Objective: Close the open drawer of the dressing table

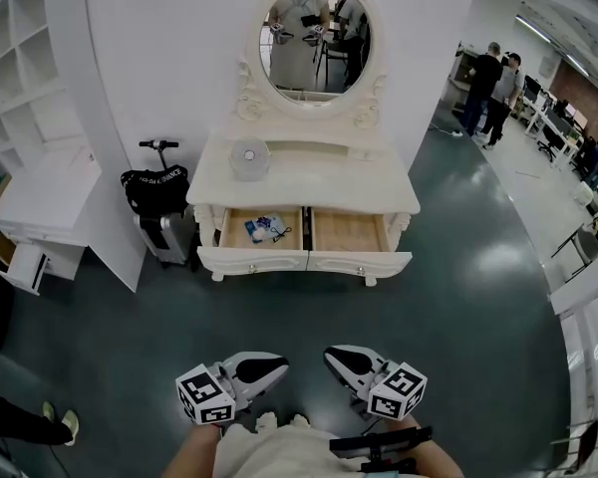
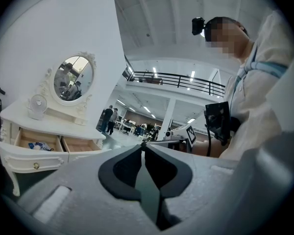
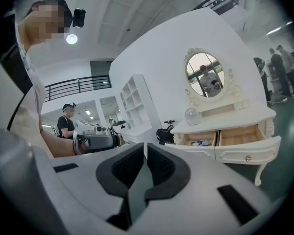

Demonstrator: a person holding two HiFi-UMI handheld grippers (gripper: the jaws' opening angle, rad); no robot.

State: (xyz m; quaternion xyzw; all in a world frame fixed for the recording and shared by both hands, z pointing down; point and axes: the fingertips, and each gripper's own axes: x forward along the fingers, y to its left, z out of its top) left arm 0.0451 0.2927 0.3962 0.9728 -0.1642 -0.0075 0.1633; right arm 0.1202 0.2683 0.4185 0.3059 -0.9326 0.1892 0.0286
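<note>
The white dressing table [image 1: 304,182] with an oval mirror [image 1: 315,38] stands against the wall ahead, well beyond both grippers. Both of its drawers are pulled out. The left drawer [image 1: 262,229] holds a small blue and white item; the right drawer [image 1: 349,232] looks bare inside. The same table appears in the left gripper view [image 2: 49,126] and in the right gripper view [image 3: 235,124]. My left gripper [image 1: 277,368] and right gripper [image 1: 333,357] hover side by side low near my body, both shut and holding nothing.
A small round fan [image 1: 248,157] sits on the tabletop. A black bag on a scooter and a suitcase [image 1: 159,202] stand by the table's left side. A white shelf unit [image 1: 40,167] fills the left. People [image 1: 490,83] stand far back right. Dark floor lies between me and the table.
</note>
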